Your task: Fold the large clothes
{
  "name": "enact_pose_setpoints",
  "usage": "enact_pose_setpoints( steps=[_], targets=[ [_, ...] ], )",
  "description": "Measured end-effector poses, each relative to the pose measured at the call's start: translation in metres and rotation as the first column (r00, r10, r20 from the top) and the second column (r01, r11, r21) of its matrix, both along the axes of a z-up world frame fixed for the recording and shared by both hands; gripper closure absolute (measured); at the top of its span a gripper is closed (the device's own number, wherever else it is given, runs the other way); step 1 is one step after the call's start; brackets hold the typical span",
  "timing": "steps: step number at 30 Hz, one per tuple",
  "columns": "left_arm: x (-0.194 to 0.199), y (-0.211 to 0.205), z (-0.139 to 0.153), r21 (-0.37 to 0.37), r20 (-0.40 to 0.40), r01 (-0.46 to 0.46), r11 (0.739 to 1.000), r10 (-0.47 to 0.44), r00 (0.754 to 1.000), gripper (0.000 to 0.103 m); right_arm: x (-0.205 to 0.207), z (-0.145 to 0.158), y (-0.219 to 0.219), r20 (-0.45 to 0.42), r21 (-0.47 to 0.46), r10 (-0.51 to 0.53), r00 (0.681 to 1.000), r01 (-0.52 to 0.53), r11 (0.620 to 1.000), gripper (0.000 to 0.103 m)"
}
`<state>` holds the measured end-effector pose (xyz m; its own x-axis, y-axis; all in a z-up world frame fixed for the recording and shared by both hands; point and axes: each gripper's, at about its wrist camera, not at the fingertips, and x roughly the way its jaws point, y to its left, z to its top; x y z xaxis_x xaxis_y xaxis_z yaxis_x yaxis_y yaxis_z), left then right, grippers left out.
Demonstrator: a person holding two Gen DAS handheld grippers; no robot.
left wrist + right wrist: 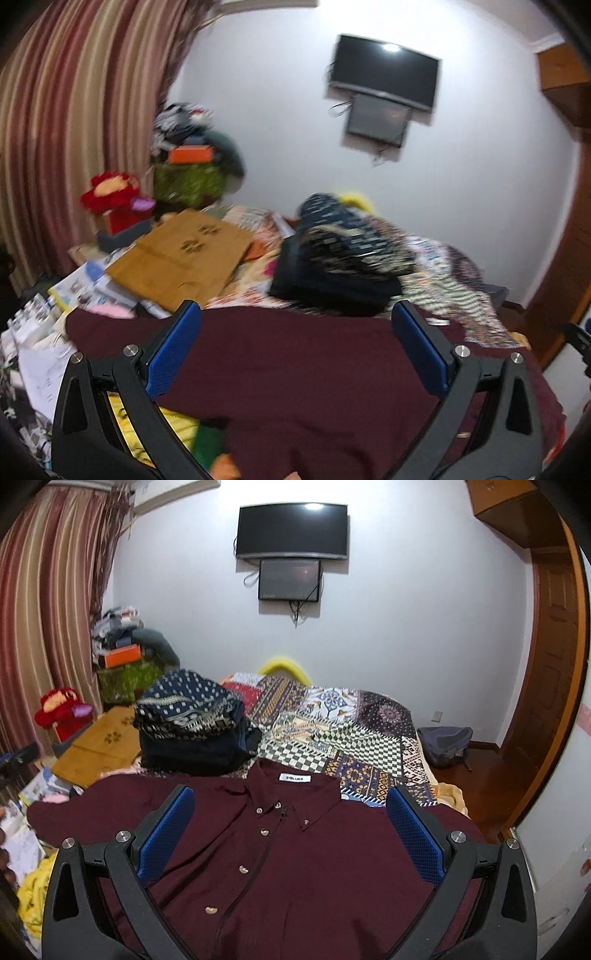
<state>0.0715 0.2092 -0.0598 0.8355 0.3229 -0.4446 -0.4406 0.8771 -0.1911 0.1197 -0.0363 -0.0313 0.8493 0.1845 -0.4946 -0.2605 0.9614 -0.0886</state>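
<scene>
A maroon button-up shirt (295, 849) lies spread face up on the bed, collar with a white label toward the far wall, sleeves out to both sides. It also shows in the blurred left wrist view (295, 369). My right gripper (290, 801) is open and empty, hovering over the shirt's chest near the collar. My left gripper (295, 317) is open and empty over the shirt's left part. Nothing is between the blue pads of either gripper.
A stack of folded dark patterned clothes (192, 720) sits just beyond the shirt on the patchwork bedspread (351, 734). A brown paper bag (181, 258), papers and a red plush toy (110, 199) clutter the left. A backpack (447, 744) lies on the floor at the right.
</scene>
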Motion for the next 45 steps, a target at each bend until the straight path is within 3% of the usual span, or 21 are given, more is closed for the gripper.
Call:
enact_pose_setpoints(
  steps=[4, 8, 12, 20, 23, 25, 29, 30, 32, 34, 35, 38, 41, 45],
  targets=[
    [-0.005, 0.054, -0.027, -0.060, -0.072, -0.095, 0.994, 0.091, 0.993, 0.000, 0.015, -0.012, 0.010, -0.047, -0.039, -0.004, 0.999, 0.002, 0.999, 0.000],
    [-0.015, 0.119, -0.067, -0.240, -0.168, -0.188, 0.952, 0.150, 0.974, 0.000, 0.026, -0.025, 0.018, -0.117, -0.052, -0.001, 0.993, -0.005, 0.999, 0.000],
    [-0.034, 0.181, -0.118, -0.440, -0.231, -0.274, 0.855, 0.187, 0.955, 0.000, 0.036, -0.036, 0.027, -0.167, -0.084, -0.007, 0.986, -0.007, 0.996, 0.000],
    [-0.055, 0.245, -0.200, -0.672, -0.269, -0.326, 0.665, 0.191, 0.944, 0.003, 0.051, -0.048, 0.039, -0.213, -0.112, -0.020, 0.977, -0.004, 0.994, 0.000],
    [-0.056, 0.256, -0.226, -0.717, -0.296, -0.351, 0.602, 0.194, 0.935, 0.005, 0.055, -0.051, 0.042, -0.223, -0.114, -0.022, 0.975, -0.004, 0.993, 0.000],
    [-0.054, 0.262, -0.242, -0.710, -0.342, -0.397, 0.582, 0.208, 0.916, 0.007, 0.057, -0.052, 0.044, -0.231, -0.117, -0.023, 0.973, -0.004, 0.993, 0.000],
    [-0.048, 0.271, -0.268, -0.741, -0.366, -0.419, 0.525, 0.207, 0.907, 0.018, 0.058, -0.054, 0.045, -0.234, -0.133, -0.027, 0.972, -0.004, 0.991, 0.000],
    [-0.046, 0.272, -0.272, -0.740, -0.369, -0.424, 0.522, 0.212, 0.905, 0.021, 0.059, -0.055, 0.045, -0.234, -0.136, -0.029, 0.972, -0.003, 0.991, 0.000],
    [-0.042, 0.274, -0.273, -0.732, -0.375, -0.431, 0.528, 0.215, 0.902, 0.036, 0.059, -0.055, 0.044, -0.236, -0.134, -0.029, 0.971, -0.003, 0.991, 0.000],
    [-0.039, 0.276, -0.270, -0.700, -0.387, -0.452, 0.552, 0.239, 0.891, 0.039, 0.058, -0.054, 0.043, -0.234, -0.130, -0.030, 0.972, -0.001, 0.992, 0.000],
    [-0.037, 0.276, -0.266, -0.668, -0.396, -0.468, 0.578, 0.257, 0.882, 0.048, 0.058, -0.054, 0.043, -0.234, -0.131, -0.031, 0.972, 0.000, 0.991, 0.000],
    [-0.032, 0.278, -0.255, -0.626, -0.383, -0.459, 0.630, 0.265, 0.885, 0.078, 0.056, -0.052, 0.042, -0.227, -0.131, -0.035, 0.973, 0.005, 0.991, 0.000],
    [-0.022, 0.278, -0.243, -0.586, -0.381, -0.445, 0.677, 0.254, 0.889, 0.093, 0.054, -0.050, 0.038, -0.221, -0.120, -0.034, 0.975, 0.008, 0.993, 0.000],
    [-0.007, 0.265, -0.204, -0.487, -0.359, -0.422, 0.765, 0.265, 0.895, 0.097, 0.051, -0.046, 0.029, -0.206, -0.112, -0.042, 0.978, 0.019, 0.994, 0.000]
  ],
)
